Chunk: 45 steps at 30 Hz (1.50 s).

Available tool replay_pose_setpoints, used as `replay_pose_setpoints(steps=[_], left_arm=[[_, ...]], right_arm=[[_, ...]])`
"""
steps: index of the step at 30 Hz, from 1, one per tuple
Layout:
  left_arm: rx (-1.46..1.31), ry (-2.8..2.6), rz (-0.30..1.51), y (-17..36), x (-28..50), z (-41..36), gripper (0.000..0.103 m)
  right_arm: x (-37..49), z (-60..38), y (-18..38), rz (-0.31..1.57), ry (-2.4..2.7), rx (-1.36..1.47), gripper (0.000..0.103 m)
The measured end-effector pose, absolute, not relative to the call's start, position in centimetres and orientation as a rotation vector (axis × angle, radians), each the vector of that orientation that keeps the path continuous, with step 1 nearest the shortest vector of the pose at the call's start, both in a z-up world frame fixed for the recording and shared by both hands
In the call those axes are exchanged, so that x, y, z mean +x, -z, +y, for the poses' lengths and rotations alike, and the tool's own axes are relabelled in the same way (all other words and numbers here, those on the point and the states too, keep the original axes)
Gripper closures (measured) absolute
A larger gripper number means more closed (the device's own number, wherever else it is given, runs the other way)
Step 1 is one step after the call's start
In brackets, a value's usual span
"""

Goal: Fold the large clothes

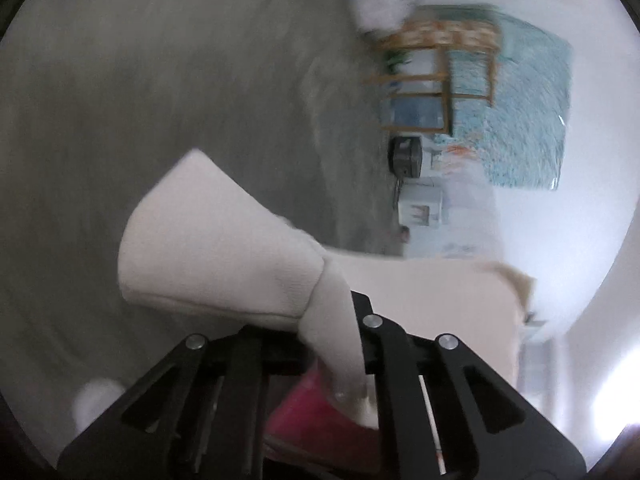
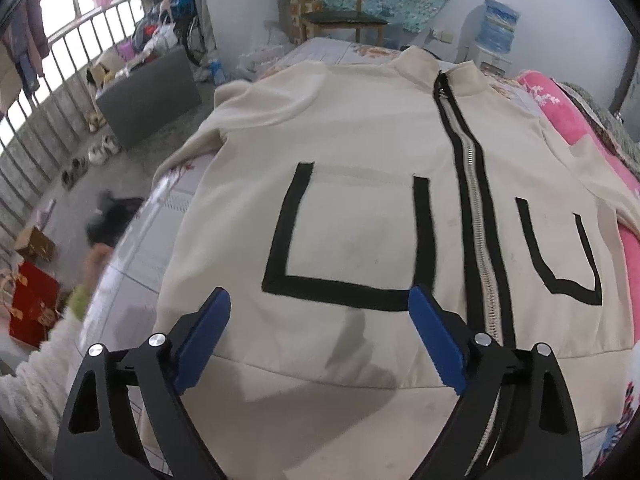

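Lying front-up across the bed (image 2: 132, 236), the cream jacket (image 2: 360, 152) that I was to fold had its collar at the far end and its hem nearest my right gripper (image 2: 320, 344). A silver zipper (image 2: 478, 216) edged in black ran down its front, with black U-shaped pocket outlines on either side. My right gripper hung just above the hem, blue pads (image 2: 204, 340) spread wide and closed on nothing; whether they touched the cloth I could not tell. My left gripper (image 1: 340, 344) was clamped on the jacket's cuff (image 1: 216, 240), which flared out beyond the fingers in a blurred, tilted view. A pink blanket (image 2: 560, 116) lay along the jacket's right edge. Beyond the bed stood a wooden chair (image 2: 340, 4), and shoes (image 2: 98, 152) sat on the grey floor (image 2: 160, 148) to the left beside a railing (image 2: 52, 60).
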<state>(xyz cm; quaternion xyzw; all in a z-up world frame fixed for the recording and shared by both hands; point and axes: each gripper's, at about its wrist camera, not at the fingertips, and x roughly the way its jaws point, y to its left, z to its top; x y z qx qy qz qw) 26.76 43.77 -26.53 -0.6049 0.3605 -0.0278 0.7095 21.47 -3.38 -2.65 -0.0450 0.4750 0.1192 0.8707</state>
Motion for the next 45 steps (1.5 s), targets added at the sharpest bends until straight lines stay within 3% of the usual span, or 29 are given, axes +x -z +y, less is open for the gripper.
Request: replay_pose_setpoints(steps=[4,8,11,16,20,22,24,26,36,45], left_arm=[[-1.061,0.03,0.639,13.7,27.3,46.6,0.095],[-0.814,0.102,0.485,0.8,27.0,43.2,0.095],[-0.654,0.259,0.412,-7.5,27.3,35.8,0.095],[-0.458,0.449,0.44,-13.3,29.4,22.7,0.094],[-0.289,0.505,0.56,-11.8,31.5,11.4,0.089],[-0.24,0.497,0.647,-9.2,31.6,7.6,0.07],[-0.197,0.48,0.739,-6.1,33.5,5.3,0.044],[-0.173,0.47,0.816,-3.6,33.2,3.9,0.037],[-0.201,0.334,0.856,-1.1,19.7,10.0,0.03],[-0.298,0.143,0.967,5.4,10.5,15.1,0.034]], right_arm=[[21.1,-5.1,2.1,0.967,-0.246,-0.045,0.019],[20.1,-7.5,1.2,0.922,-0.23,-0.015,0.02],[19.1,-9.7,0.4,0.881,-0.218,0.023,0.02],[16.9,-13.6,-0.6,0.815,-0.186,0.081,0.02],[15.3,-17.3,-0.3,0.799,-0.153,0.156,0.02],[14.9,-18.8,-0.1,0.808,-0.144,0.182,0.02],[14.6,-20.5,0.4,0.817,-0.124,0.205,0.02],[14.4,-22.2,0.8,0.827,-0.106,0.23,0.02],[12.6,-33.4,2.3,0.818,0.109,0.293,0.02],[12.2,-37.9,5.6,0.905,0.161,0.336,0.046]])
